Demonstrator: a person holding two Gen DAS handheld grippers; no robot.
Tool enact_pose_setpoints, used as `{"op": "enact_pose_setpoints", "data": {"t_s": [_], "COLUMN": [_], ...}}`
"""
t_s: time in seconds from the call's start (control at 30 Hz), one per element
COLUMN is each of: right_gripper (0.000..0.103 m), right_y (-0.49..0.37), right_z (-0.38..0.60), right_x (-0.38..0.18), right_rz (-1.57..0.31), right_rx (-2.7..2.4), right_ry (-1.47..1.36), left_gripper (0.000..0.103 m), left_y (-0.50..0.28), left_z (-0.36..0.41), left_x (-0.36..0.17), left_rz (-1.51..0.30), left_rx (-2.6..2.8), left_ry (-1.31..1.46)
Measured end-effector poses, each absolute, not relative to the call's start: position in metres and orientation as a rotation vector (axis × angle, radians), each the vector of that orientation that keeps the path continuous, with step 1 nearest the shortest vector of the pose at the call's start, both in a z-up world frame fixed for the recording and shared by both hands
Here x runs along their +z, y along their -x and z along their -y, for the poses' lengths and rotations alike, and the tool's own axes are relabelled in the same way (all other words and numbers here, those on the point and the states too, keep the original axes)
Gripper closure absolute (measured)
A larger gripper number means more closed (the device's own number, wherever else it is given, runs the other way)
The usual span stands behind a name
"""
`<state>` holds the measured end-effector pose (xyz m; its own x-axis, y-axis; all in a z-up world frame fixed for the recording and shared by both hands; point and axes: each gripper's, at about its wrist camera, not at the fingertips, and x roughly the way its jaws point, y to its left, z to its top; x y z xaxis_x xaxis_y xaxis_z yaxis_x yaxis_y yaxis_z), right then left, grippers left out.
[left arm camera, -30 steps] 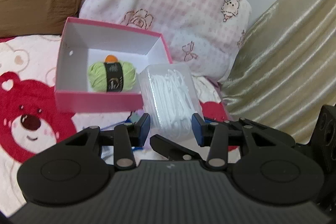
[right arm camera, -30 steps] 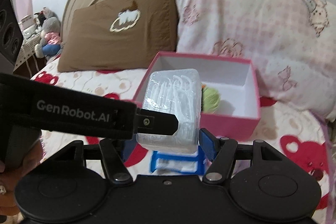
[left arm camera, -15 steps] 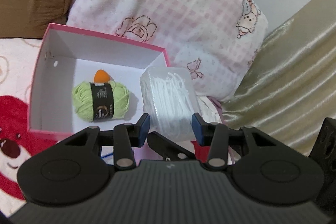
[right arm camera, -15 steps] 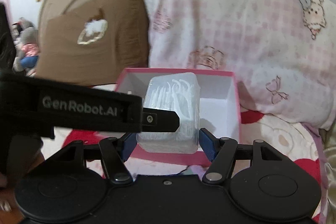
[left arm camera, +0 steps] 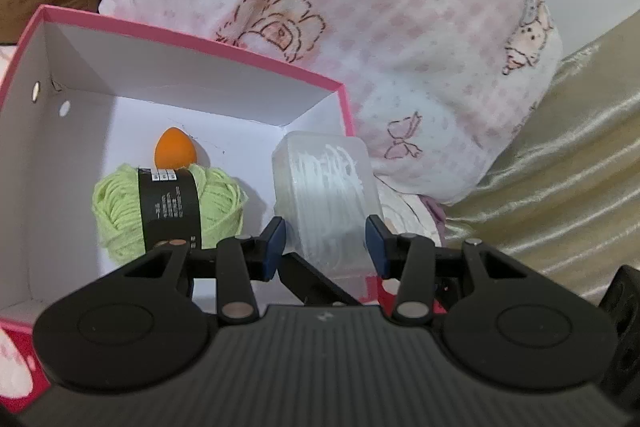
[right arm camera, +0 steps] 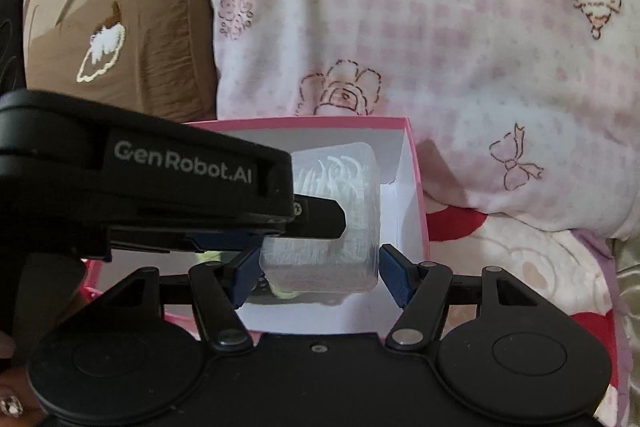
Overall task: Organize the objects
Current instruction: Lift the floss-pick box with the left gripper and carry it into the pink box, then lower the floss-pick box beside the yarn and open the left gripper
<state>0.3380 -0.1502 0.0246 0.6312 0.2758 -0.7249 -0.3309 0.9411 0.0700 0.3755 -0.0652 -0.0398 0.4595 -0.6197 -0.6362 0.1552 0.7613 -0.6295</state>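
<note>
A clear plastic box of white floss picks (left arm camera: pixel 326 195) is held over the right end of the open pink box (left arm camera: pixel 192 45). My left gripper (left arm camera: pixel 326 241) is closed on its sides. My right gripper (right arm camera: pixel 318 273) also has its blue pads against the clear box (right arm camera: pixel 340 227), gripping it from the other direction. Inside the pink box lie a green yarn ball with a black label (left arm camera: pixel 168 209) and an orange egg-shaped sponge (left arm camera: pixel 175 149). In the right wrist view the left gripper's body hides the left half of the pink box (right arm camera: pixel 416 187).
A pink checked pillow (left arm camera: pixel 360 27) leans right behind the pink box, also in the right wrist view (right arm camera: pixel 420 39). A brown pillow (right arm camera: pixel 132 39) stands to the left. A shiny beige cover (left arm camera: pixel 560 167) lies on the right. The bedsheet has red bear prints (right arm camera: pixel 500 259).
Both grippers have carried the clear floss-pick box forward and over the pink box, from in front of its near wall to above its right end. The grips stayed shut.
</note>
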Motion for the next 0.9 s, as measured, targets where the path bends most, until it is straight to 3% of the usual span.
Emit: {"op": "enact_pose_setpoints", "data": {"t_s": [0.43,0.9], "right_gripper": [0.034,0.034], "right_y": [-0.375,-0.382], "right_z": [0.153,0.139], "right_x": [-0.022,-0.037], "right_rz": [-0.841,-0.849], "right_rx": [0.392,0.365], "right_ry": [0.114,0.224], "left_gripper": [0.062,0.062], "left_y": [-0.413,-0.434], "left_z": [0.079,0.078], "left_x": [-0.072,-0.092], "left_rz": [-1.105,-1.2], "left_rx": [-0.462,-0.452], "left_ry": [0.495,0.528]}}
